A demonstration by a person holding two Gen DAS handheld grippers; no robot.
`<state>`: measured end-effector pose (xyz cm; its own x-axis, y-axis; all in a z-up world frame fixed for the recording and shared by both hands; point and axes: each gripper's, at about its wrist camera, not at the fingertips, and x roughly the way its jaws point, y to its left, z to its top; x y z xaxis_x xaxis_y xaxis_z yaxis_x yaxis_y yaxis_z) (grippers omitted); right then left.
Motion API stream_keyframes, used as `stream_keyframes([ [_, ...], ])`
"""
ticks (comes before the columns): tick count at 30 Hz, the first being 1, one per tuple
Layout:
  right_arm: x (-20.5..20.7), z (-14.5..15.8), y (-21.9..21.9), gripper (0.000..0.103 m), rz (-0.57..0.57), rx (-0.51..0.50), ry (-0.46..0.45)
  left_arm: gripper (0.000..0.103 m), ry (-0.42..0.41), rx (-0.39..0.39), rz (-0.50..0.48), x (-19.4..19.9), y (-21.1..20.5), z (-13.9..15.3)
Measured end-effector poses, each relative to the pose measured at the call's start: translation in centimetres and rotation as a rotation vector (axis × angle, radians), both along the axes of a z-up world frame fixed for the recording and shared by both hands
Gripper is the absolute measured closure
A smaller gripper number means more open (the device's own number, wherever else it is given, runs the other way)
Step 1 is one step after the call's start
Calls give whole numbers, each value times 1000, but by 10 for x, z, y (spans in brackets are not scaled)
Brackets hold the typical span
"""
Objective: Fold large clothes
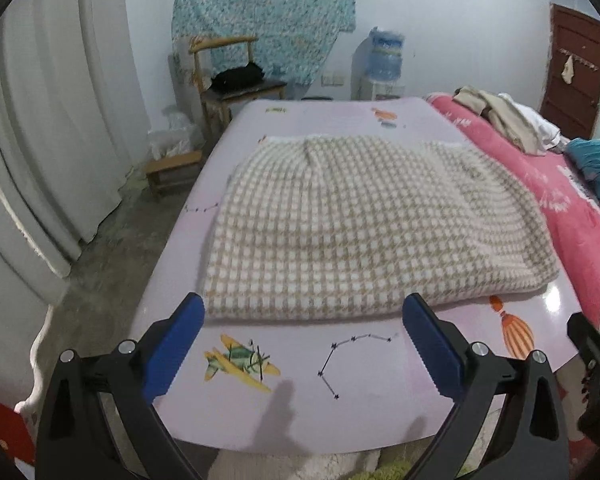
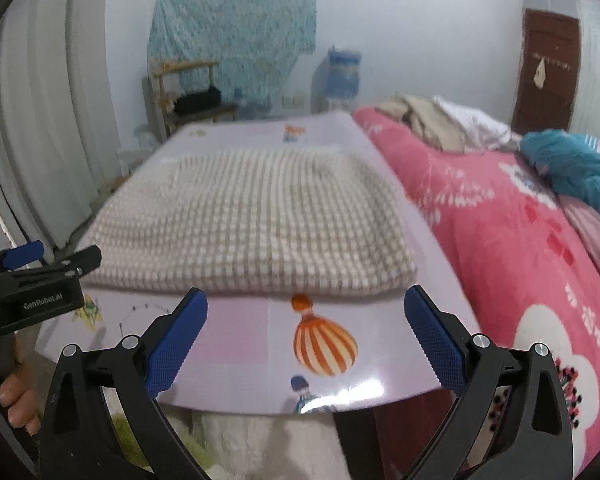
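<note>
The folded garment (image 1: 340,224), a thick knit in a beige-and-white check, lies flat on the lilac tabletop (image 1: 372,380), taking up most of its middle and far part, with its near folded edge running across just beyond both sets of blue fingertips. In the right wrist view the same garment (image 2: 252,220) looks somewhat blurred, its right edge close to the tabletop's right border. The left hand-held gripper (image 1: 302,344) hovers over the near strip of the tabletop with its jaws spread wide and nothing between them; its blue pads (image 1: 172,350) sit above a printed airplane (image 1: 240,362) and a dotted constellation drawing (image 1: 348,356). The right hand-held gripper (image 2: 306,340) is likewise wide apart and empty, framing a printed orange-striped balloon (image 2: 325,346) on the tabletop (image 2: 236,336) just short of the garment's near edge. In the right wrist view the left hand-held gripper's black body appears at the left margin, with fingers of the person's left hand (image 2: 16,400) around its handle. To the right of the tabletop lies a bed with a pink cover (image 2: 520,264), carrying a heap of beige and white clothes (image 2: 440,124) and a teal cloth (image 2: 576,168). Against the far wall stand a wooden chair (image 1: 228,76), a water dispenser (image 1: 384,64), a hanging turquoise fabric (image 1: 264,12), and a brown door (image 1: 572,68).
</note>
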<state>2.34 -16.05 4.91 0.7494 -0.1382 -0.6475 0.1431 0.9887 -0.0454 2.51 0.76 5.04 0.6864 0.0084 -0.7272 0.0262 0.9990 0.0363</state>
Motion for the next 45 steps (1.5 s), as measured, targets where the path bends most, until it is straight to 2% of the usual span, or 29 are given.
stream_keyframes([
  [3,11,-15,-2,8,-6,39,82,6,49,11,11,3,-2,-9],
  [7,21,-26,-2,8,-3,69,140,6,99,16,29,7,0,-19],
  [18,27,-27,12,8,20,39,170,6,146,9,38,12,5,-29],
  [45,32,-30,8,8,16,40,198,6,152,4,27,13,2,-31],
])
